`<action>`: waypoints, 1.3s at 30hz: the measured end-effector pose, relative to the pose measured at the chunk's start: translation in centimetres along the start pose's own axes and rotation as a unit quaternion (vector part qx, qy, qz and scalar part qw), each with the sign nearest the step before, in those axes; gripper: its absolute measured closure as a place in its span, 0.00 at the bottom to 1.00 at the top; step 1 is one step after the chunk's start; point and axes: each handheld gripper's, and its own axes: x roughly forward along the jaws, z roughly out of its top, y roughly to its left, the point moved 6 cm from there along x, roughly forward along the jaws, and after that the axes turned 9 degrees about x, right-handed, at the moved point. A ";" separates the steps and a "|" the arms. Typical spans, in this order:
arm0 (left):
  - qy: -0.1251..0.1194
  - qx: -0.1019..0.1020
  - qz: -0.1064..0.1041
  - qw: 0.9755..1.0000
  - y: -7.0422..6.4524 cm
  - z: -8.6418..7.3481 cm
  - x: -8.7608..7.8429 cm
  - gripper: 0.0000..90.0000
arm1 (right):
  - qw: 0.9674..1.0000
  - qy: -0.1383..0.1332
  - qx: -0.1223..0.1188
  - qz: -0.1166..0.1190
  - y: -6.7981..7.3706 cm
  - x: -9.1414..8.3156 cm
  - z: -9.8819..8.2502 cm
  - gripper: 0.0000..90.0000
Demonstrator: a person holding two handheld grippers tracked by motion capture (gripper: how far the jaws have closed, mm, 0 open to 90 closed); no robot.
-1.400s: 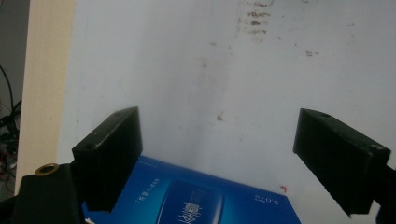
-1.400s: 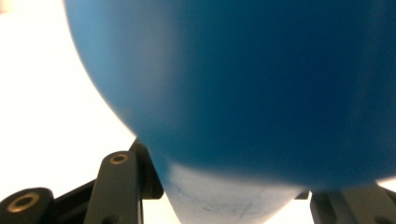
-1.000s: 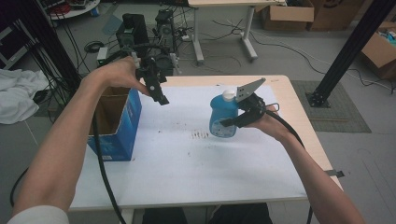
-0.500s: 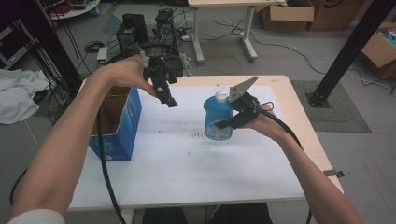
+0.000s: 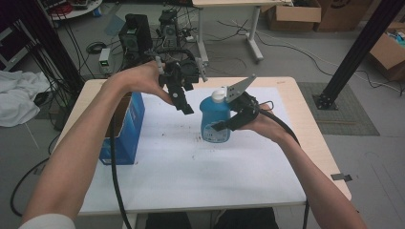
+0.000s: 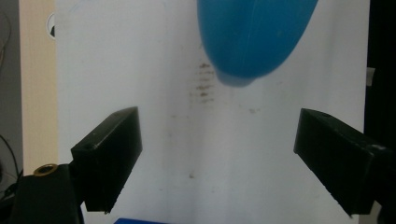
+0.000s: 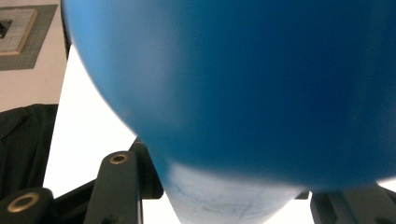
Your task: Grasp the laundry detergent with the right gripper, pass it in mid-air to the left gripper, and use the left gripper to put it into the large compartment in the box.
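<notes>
A blue plastic bottle (image 5: 215, 119) with a white cap (image 5: 218, 95) hangs upright above the white table sheet (image 5: 191, 167), held round its body by my right gripper (image 5: 220, 125), which is shut on it. Close up in the right gripper view, the bottle's blue wall (image 7: 243, 84) sits between the jaws of the right gripper (image 7: 231, 200). My left gripper (image 5: 184, 102) hovers just left of the bottle, pointing down, with its jaws wide apart and nothing between them. Beyond the left gripper (image 6: 217, 158), the bottle's blue underside (image 6: 252, 37) floats over the stained sheet.
A blue cardboard box (image 5: 126, 129) stands at the table's left edge. Dark speckles (image 5: 198, 139) mark the sheet under the bottle. Cables trail from both grippers off the near edge. A black post base (image 5: 329, 100) stands on the floor at the right.
The right gripper has carried the bottle left and slightly up. The left gripper has moved right, so the two now stand close together.
</notes>
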 end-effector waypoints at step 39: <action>-0.054 -0.014 -0.053 0.997 -1.0 2.5 3.5 0.20 | 1.000 -0.001 -0.005 0.016 0.8 1.2 0.8 0.52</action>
